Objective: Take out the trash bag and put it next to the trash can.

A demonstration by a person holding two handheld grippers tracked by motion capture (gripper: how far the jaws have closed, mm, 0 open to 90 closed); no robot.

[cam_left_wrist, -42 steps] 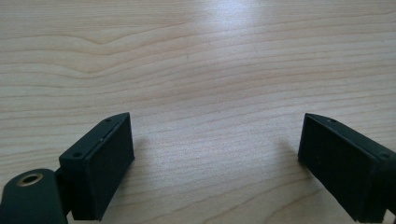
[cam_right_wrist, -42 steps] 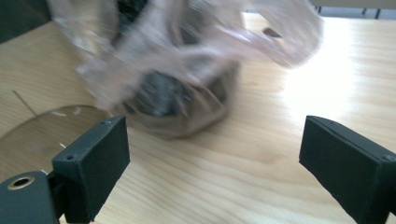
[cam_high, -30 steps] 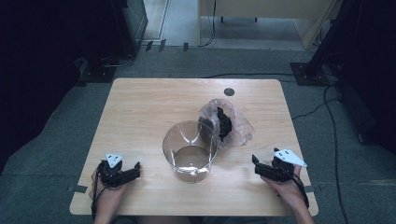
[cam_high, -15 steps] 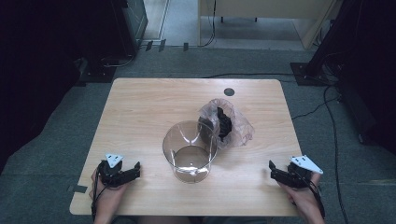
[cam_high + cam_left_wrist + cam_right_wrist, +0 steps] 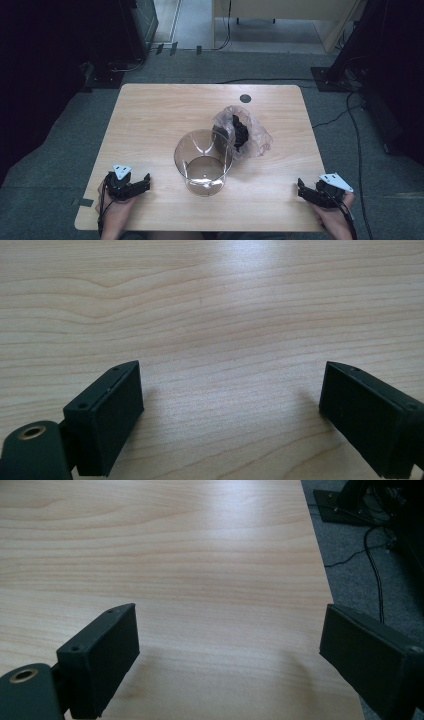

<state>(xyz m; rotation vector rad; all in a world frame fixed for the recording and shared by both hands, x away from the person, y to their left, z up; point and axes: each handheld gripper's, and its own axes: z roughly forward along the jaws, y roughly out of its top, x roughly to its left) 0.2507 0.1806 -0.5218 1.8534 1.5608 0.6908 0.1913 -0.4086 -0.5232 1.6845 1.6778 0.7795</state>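
- a clear glass bowl (image 5: 203, 162) stands near the middle of the desk (image 5: 150, 125), a little toward the near edge; it lies between the two grippers and well apart from each
- just behind it on the right, touching or nearly touching its rim, sits a crumpled clear plastic bag (image 5: 248, 134) with something black (image 5: 240, 132) inside; what the black thing is cannot be made out
- the left gripper (image 5: 142, 182) rests by the near left corner in the left hand (image 5: 116, 212); its jaws stand wide apart with bare wood between them in the left gripper view (image 5: 230, 405)
- the right gripper (image 5: 301, 189) sits at the near right corner, held by the right hand (image 5: 334, 220); in the right gripper view (image 5: 227, 650) its jaws gape wide and hold nothing, the far one hanging past the desk's right edge over grey carpet (image 5: 350, 570)
- a small dark round spot (image 5: 245, 98) lies near the far edge; too small to identify
- both forearms are cut off by the bottom of the high view; the room beyond the desk's left and right sides is too dark to read
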